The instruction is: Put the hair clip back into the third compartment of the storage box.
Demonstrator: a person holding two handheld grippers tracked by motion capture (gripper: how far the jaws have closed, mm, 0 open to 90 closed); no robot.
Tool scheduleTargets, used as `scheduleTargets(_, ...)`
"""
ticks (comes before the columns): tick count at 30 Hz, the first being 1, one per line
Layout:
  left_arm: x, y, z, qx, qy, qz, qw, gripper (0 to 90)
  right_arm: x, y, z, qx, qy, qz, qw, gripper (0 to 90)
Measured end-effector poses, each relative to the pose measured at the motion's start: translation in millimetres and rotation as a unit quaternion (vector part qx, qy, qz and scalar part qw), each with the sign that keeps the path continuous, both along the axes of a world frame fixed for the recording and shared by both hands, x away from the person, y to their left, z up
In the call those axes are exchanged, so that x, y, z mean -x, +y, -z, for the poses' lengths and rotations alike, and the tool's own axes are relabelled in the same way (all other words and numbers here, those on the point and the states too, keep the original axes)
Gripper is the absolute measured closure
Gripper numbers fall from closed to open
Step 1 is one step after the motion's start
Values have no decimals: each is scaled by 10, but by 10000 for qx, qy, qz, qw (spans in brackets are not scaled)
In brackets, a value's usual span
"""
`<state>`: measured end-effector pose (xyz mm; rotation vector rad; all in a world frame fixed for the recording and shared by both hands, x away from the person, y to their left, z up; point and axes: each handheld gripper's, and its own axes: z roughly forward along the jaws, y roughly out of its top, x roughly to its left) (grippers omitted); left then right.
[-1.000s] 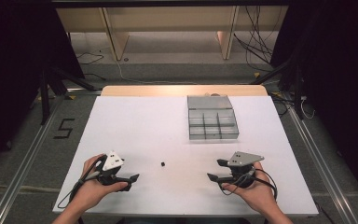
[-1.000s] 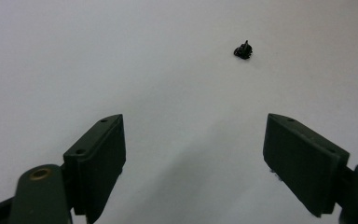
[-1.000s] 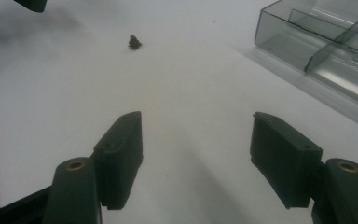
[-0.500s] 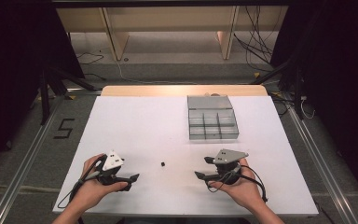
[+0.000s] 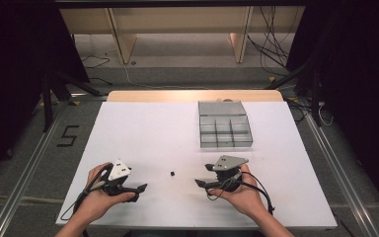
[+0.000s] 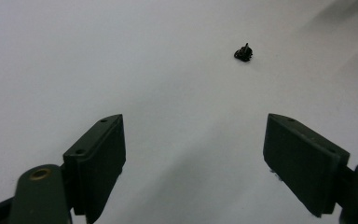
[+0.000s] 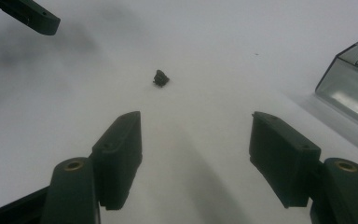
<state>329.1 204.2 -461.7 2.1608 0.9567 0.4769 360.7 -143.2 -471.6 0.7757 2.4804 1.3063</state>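
**Two open grippers flank a small black part on the white table**

Nearest the person, at the six o'clock edge of the table (image 5: 143,128), both hands rest low on the surface, one gripper in each. The left gripper (image 5: 140,188) sits at about seven o'clock, its jaws spread wide and holding nothing; in the left gripper view its fingertips (image 6: 100,158) frame bare table. The right gripper (image 5: 201,182) sits at about five o'clock, likewise wide open and empty, with its pads (image 7: 121,149) angled toward the middle. Both point inward, probably so that either one can close in on the piece lying between them.

That piece, a small black part (image 5: 171,173), lies on the table between the two grippers, apart from both. From the right gripper it is ahead at about eleven o'clock (image 7: 161,78); from the left, at about one o'clock (image 6: 244,52). It is too small to tell more than a dark, knobby shape.

Farther off, toward one o'clock, stands a clear compartment box (image 5: 225,131) with divided cells, well apart from the part. It likely serves as the place for sorting. What lies in its cells cannot be made out.
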Motion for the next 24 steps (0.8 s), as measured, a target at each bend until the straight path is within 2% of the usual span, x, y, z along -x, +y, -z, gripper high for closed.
scheduleTargets(17, -1, 3, -5, -9, -6, 5, 10000, 205, -99, 303, 76, 42, 27, -90, 9999, 360)
scheduleTargets(24, -2, 4, -6, -10, -12, 5, 10000, 206, -127, 465, 123, 75, 114, -62, 9999, 374)
